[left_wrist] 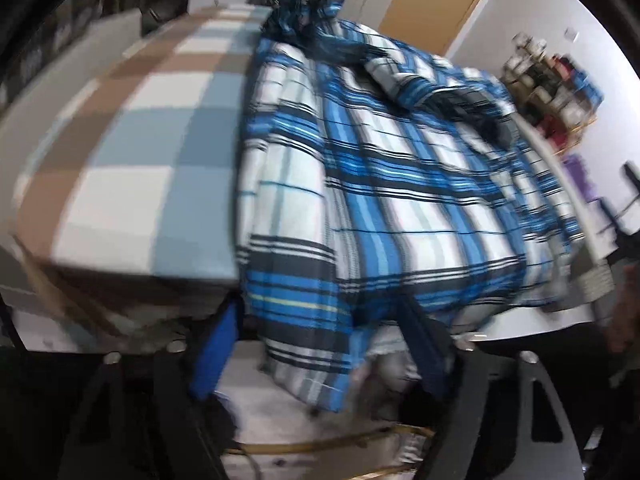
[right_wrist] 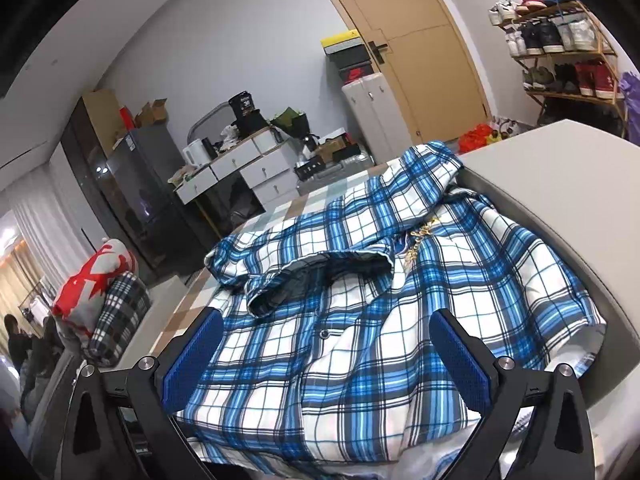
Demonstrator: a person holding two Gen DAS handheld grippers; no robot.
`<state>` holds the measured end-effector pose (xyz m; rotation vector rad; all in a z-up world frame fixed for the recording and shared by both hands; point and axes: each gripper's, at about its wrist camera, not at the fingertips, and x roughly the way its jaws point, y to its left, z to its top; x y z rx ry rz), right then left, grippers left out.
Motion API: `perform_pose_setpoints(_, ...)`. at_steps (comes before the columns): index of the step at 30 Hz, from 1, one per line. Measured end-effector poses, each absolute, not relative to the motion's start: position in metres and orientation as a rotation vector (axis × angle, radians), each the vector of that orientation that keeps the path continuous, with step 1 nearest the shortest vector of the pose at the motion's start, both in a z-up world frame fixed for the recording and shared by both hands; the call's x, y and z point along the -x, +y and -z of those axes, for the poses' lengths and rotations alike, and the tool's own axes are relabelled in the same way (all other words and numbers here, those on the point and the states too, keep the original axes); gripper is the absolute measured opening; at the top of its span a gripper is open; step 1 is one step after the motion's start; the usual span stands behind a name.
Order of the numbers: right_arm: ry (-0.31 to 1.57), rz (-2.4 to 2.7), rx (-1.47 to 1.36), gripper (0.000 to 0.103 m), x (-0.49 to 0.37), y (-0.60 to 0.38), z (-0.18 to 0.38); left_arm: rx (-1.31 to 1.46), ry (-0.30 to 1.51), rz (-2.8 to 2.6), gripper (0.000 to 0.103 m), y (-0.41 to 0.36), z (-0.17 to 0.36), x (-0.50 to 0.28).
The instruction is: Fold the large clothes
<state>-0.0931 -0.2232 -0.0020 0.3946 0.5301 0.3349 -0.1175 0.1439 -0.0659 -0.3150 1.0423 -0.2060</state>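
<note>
Your blue-and-white plaid cotton shirt (right_wrist: 360,300) lies spread across the checked bedcover (left_wrist: 132,152), its near hem overhanging, so your left gripper (left_wrist: 320,340) and right gripper (right_wrist: 326,352) hover wide apart, gripping nothing.

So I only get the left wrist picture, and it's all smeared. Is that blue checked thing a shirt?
Observer: Yes. The right wrist view is sharp: the plaid shirt lies front up, with a button showing on its placket.
Operator: Are the sleeves tucked in?
Observer: One sleeve lies folded across the chest, and its cuff gapes open.
Operator: And the other gripper?
Observer: The right gripper is open over the shirt's front, gripping nothing.
</note>
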Motion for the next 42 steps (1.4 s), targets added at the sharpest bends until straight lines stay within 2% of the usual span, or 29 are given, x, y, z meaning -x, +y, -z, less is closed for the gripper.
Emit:
perform_pose_setpoints(1, 0.533, -0.337, -0.399, 0.103, 0.093, -0.224, 0.002, 0.325, 1.045, 0.219, 0.055, 0.144, 0.066, 0.118)
perform_pose_setpoints(2, 0.534, -0.339, -0.402, 0.103, 0.092, -0.224, 0.002, 0.323, 1.040, 0.221, 0.043, 0.143, 0.064, 0.118)
perform_pose_setpoints(3, 0.532, -0.343, -0.405, 0.103, 0.093, -0.224, 0.002, 0.320, 1.025, 0.229, 0.036, 0.142, 0.062, 0.120)
perform_pose_setpoints(10, 0.533, -0.350, -0.416, 0.103, 0.093, -0.224, 0.001, 0.403, 0.971, 0.324, 0.034, 0.145, 0.051, 0.127)
perform_pose_setpoints(11, 0.531, -0.349, -0.418, 0.103, 0.093, -0.224, 0.000, 0.397, 0.960, 0.323, 0.030, 0.144, 0.049, 0.128)
perform_pose_setpoints(12, 0.531, -0.348, -0.420, 0.103, 0.093, -0.224, 0.000, 0.392, 0.944, 0.329, 0.018, 0.144, 0.046, 0.130)
perform_pose_setpoints(13, 0.533, -0.348, -0.424, 0.103, 0.093, -0.224, 0.000, 0.391, 0.927, 0.347, 0.016, 0.144, 0.043, 0.132)
perform_pose_setpoints(17, 0.544, -0.349, -0.433, 0.103, 0.091, -0.225, 0.002, 0.399, 0.850, 0.394, 0.016, 0.145, 0.031, 0.136)
perform_pose_setpoints(25, 0.554, -0.348, -0.432, 0.103, 0.089, -0.224, 0.004, 0.458, 0.899, 0.381, 0.019, 0.148, 0.039, 0.125)
perform_pose_setpoints(26, 0.555, -0.347, -0.432, 0.103, 0.089, -0.224, 0.004, 0.467, 0.903, 0.382, 0.023, 0.149, 0.039, 0.124)
perform_pose_setpoints(28, 0.559, -0.346, -0.432, 0.103, 0.089, -0.223, 0.005, 0.492, 0.906, 0.377, 0.040, 0.150, 0.041, 0.122)
perform_pose_setpoints(29, 0.560, -0.346, -0.432, 0.103, 0.089, -0.224, 0.005, 0.500, 0.903, 0.367, 0.054, 0.152, 0.041, 0.123)
perform_pose_setpoints(30, 0.563, -0.345, -0.431, 0.103, 0.089, -0.223, 0.005, 0.510, 0.893, 0.357, 0.059, 0.154, 0.042, 0.122)
perform_pose_setpoints(41, 0.575, -0.347, -0.449, 0.103, 0.087, -0.225, 0.007, 0.569, 0.858, 0.385, 0.058, 0.156, 0.042, 0.112)
perform_pose_setpoints(42, 0.572, -0.350, -0.456, 0.103, 0.088, -0.226, 0.007, 0.568, 0.852, 0.393, 0.051, 0.155, 0.041, 0.113)
